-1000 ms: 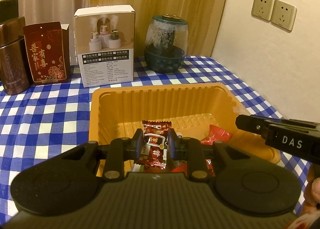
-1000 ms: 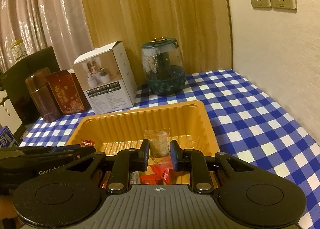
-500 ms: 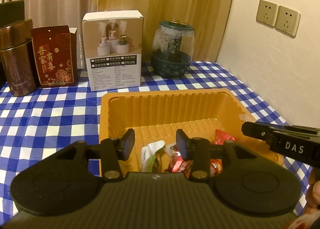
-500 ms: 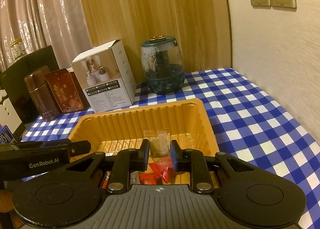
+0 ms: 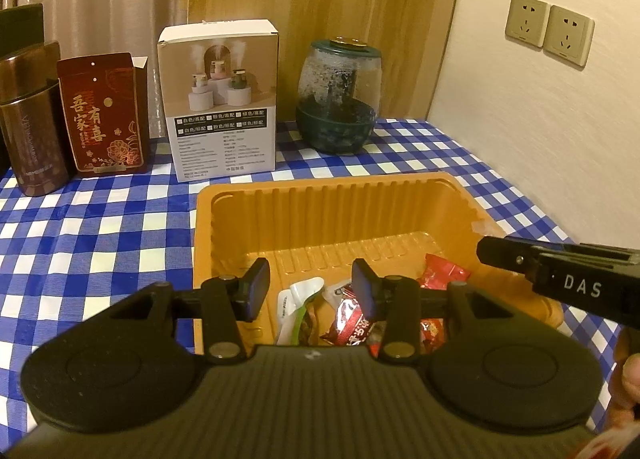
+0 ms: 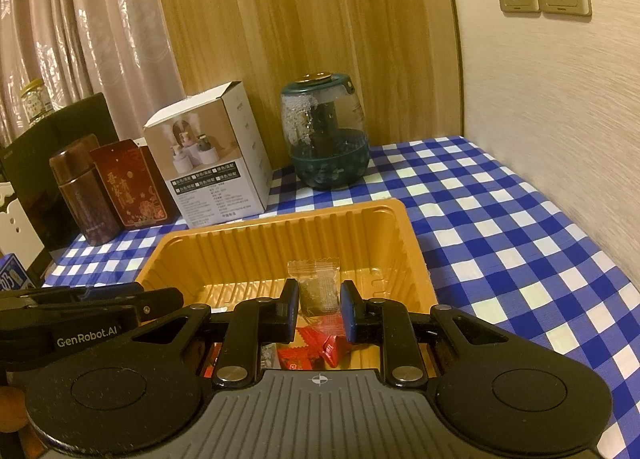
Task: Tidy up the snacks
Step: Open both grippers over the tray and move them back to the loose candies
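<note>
Two close wrist views angled down, sharing the orange tray [image 5: 400, 195] [image 6: 280, 235].

An orange ribbed plastic tray [image 5: 328, 203] is sitting on the checked table. Red-wrapped candies [image 5: 348, 323], a white-and-green packet [image 5: 296, 299] and a clear sachet [image 6: 316, 279] are lying along its near edge.

Dim, warm yellow indoor light; both fisheye views bend strongly at the edges, corners go dark, the wall [image 5: 520, 147] looks slightly smeared.
</note>
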